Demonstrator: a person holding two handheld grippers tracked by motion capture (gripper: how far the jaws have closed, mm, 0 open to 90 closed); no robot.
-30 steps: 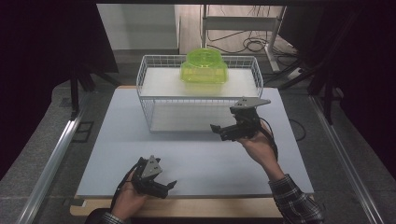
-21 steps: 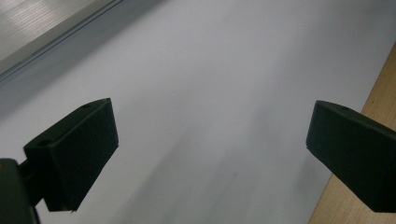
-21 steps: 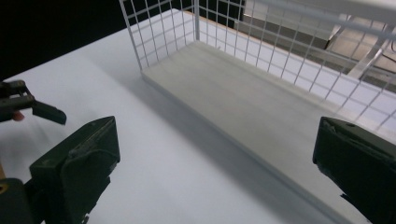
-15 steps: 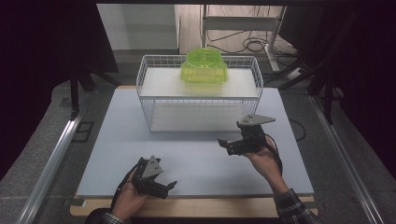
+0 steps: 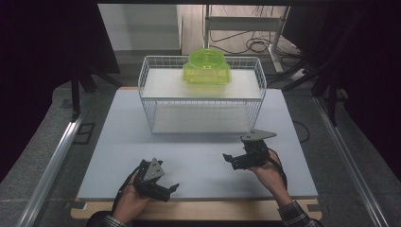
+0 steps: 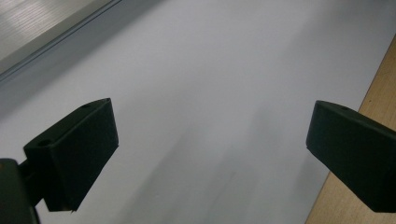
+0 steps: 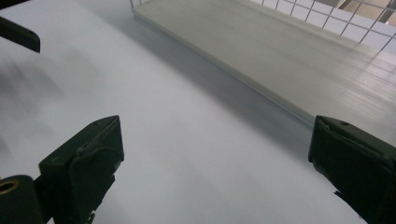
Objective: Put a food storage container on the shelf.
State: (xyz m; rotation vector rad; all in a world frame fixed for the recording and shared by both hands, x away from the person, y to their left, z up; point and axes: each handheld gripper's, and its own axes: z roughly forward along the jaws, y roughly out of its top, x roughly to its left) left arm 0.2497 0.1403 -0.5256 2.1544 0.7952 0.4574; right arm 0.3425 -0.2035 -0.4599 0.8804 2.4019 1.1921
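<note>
A lime-green translucent plastic container (image 5: 207, 67) stands on the top shelf of a white wire rack (image 5: 146, 101) at the back of the white board. My left gripper (image 5: 171, 189) rests low near the board's front edge, held in a hand, its jaws wide apart with only white board between them (image 6: 210, 135). My right gripper (image 5: 229, 159) hovers in front of the rack's right half, pointing left. It is open with nothing between its jaws (image 7: 215, 154). The rack's lower shelf (image 7: 280, 56) lies just ahead of it.
The white board (image 5: 118, 142) lies on a wooden table whose front edge (image 5: 198, 210) shows beneath it. A jaw of the left gripper (image 7: 18, 35) shows at the top left of the right gripper view. Cables and metal frame legs lie on the floor beyond the rack.
My right gripper has drawn back from the rack toward the person and sunk lower over the board. The left gripper has stayed in place.
</note>
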